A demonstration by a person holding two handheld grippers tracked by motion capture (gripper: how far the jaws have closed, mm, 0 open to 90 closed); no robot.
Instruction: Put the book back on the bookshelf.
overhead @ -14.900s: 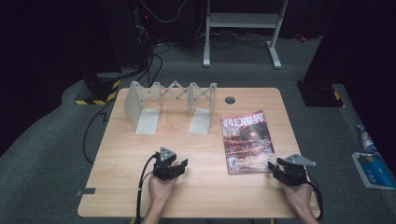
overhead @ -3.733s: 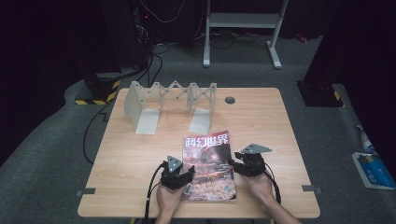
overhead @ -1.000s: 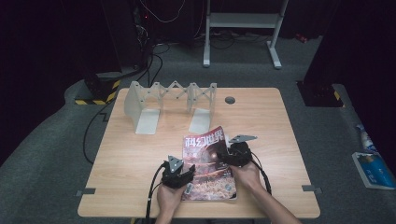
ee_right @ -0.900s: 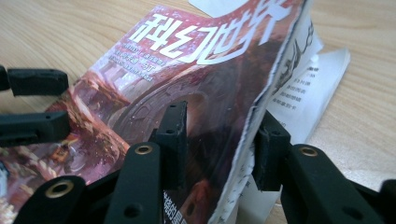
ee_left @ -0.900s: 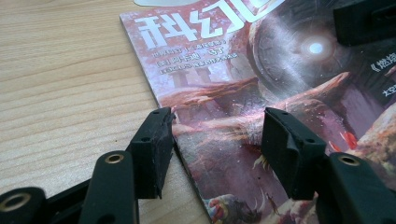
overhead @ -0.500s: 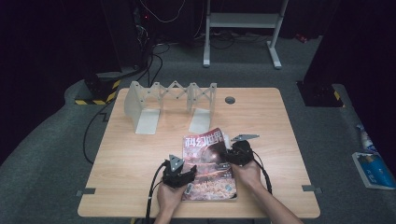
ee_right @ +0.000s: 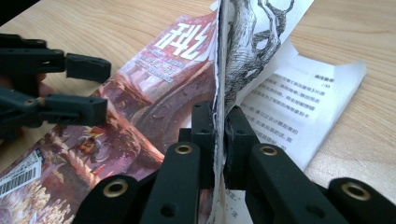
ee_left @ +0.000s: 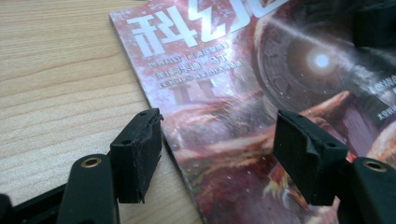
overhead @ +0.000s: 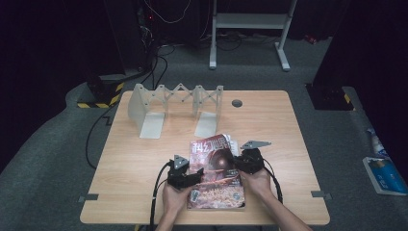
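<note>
From the high view, the magazine (overhead: 215, 173) lay on the near middle of the wooden worktop (overhead: 144, 159), its red cover up and tilted a little, its far right corner lifted so that white inner pages fanned out there. The left tongs (overhead: 188, 176) sat at the magazine's near left edge and the right tongs (overhead: 239, 162) at its right edge, each in a hand coming in from the near side. A grey folding book rack (overhead: 174, 107) stood at the far left of the worktop, well apart from the magazine. Much earlier the magazine had lain flat and closed at the right of the worktop, with the two tongs apart from it; a second ago it was already in the middle, and both hands had barely shifted since. In the left gripper view, the left tongs (ee_left: 217, 156) stood wide apart over the magazine's (ee_left: 243, 93) left edge, one jaw above bare wood and one above the cover, pressing on nothing; they had just been opening. In the right gripper view, the right tongs (ee_right: 219, 140) had just been closing and were clamped on the raised cover and a few pages of the magazine (ee_right: 154, 88), which stood upright between the pads above a printed page (ee_right: 299, 107) lying flat.
</note>
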